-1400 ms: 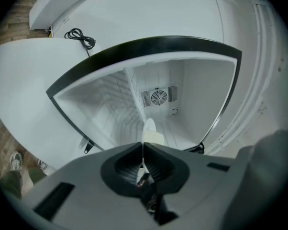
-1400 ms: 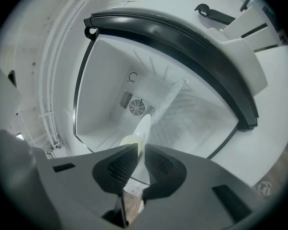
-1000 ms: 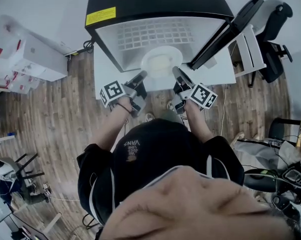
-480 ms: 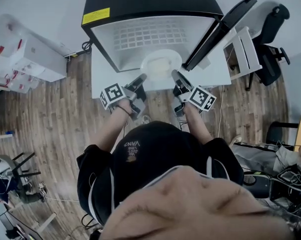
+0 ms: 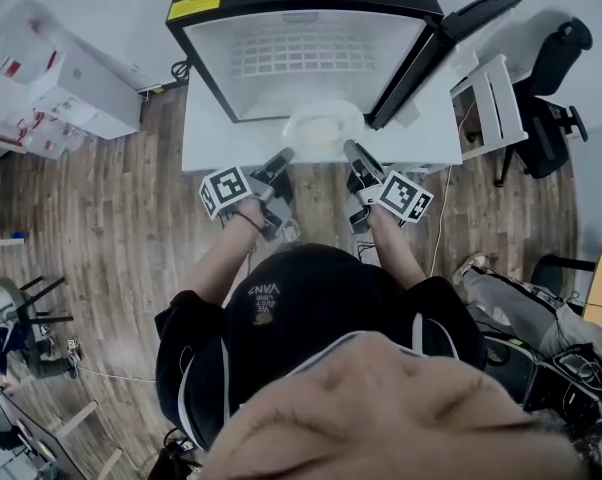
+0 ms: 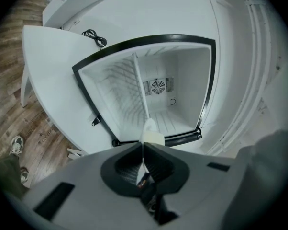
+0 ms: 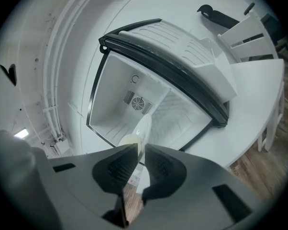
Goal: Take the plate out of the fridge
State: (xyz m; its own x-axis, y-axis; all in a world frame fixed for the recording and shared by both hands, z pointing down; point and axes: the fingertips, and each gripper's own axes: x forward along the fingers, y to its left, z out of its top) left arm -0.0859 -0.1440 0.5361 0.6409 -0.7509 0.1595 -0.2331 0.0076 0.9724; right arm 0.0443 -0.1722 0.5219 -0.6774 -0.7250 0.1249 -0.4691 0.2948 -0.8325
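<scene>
Both left gripper [image 5: 284,155] and right gripper [image 5: 351,148] clamp opposite rims of the level plate [image 5: 324,120].

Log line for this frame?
left gripper: shut on plate | right gripper: shut on plate | plate: at fridge mouth | door: open

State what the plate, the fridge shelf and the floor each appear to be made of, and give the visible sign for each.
The plate is probably glazed ceramic, possibly melamine: white, smooth, with a thin rim. The fridge shelf looks like white-coated wire: it shows as an open grid of thin bars. The floor is wood or wood-look laminate: brown planks with visible grain and seams.
</scene>
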